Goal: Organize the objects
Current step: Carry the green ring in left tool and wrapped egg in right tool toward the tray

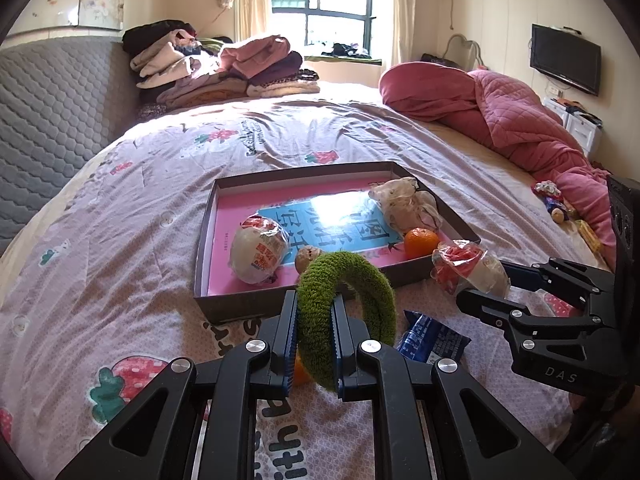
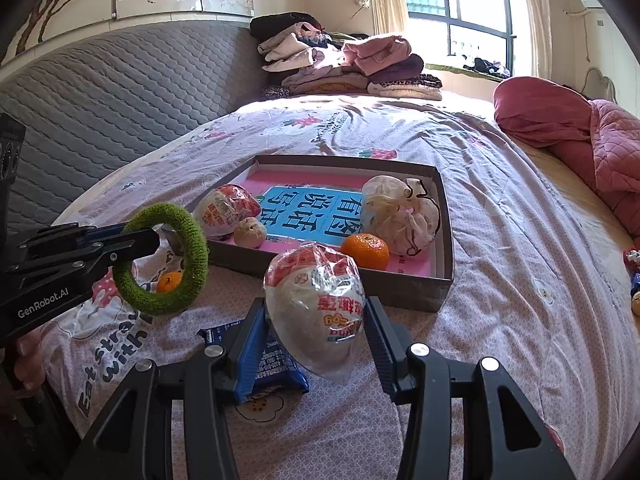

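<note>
My left gripper (image 1: 314,308) is shut on a fuzzy green ring (image 1: 348,280), held upright just before the near wall of a shallow cardboard box (image 1: 224,308). In the right wrist view the same ring (image 2: 196,248) hangs from the left gripper (image 2: 154,240) at the left. My right gripper (image 2: 316,310) is shut on a plastic-wrapped white egg (image 2: 312,300), above the bed near the box's (image 2: 440,292) front wall. Inside the box lie another wrapped egg (image 2: 226,208), a small tan ball (image 2: 250,232), a tangerine (image 2: 365,251) and a cloth pouch (image 2: 400,216).
A blue snack packet (image 2: 276,368) and a second tangerine (image 2: 170,282) lie on the bedsheet in front of the box. Folded clothes (image 1: 224,68) are piled at the bed's far end, a pink quilt (image 1: 520,120) along the right, small items (image 1: 554,200) beside it.
</note>
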### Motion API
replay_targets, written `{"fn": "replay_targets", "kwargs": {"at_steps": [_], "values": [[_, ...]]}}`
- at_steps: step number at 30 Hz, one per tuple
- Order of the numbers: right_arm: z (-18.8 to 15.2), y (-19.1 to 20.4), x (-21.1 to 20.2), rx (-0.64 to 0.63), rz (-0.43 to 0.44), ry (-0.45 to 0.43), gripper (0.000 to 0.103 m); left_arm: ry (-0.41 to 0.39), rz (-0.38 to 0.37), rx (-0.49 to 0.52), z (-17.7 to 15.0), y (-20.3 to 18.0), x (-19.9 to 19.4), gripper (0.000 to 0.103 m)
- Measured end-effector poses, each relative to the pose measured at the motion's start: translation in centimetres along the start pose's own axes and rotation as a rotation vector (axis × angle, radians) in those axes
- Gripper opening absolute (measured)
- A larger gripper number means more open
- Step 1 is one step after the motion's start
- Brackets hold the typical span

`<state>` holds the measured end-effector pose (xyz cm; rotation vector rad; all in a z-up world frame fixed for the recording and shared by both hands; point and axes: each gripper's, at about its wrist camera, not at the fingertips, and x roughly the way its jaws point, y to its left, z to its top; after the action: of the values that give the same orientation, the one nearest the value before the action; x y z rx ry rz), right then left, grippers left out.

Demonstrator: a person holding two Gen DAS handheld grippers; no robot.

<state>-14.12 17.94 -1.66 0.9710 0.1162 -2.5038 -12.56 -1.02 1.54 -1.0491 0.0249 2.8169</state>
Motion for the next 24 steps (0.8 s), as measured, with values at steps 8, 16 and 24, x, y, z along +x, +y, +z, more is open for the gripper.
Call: {"fn": "replay_targets", "kwargs": {"at_steps": [8,16,24], "values": [[0.0,0.0,0.0,-0.001,0.004,0.003,0.048,0.007,0.000,-0.001,-0.2,-0.1,0.2,0.015],[0.1,0.2,-0.6,-0.002,0.005,-0.020,0.048,-0.009,0.001,-0.008,-0.2,0.0,-0.2,0.015],[1.2,0.8,-1.5,-0.019,-0.003,-0.065,0.048,-0.031,-0.003,-0.009,0.8,-0.2,-0.6,0.015]]}}
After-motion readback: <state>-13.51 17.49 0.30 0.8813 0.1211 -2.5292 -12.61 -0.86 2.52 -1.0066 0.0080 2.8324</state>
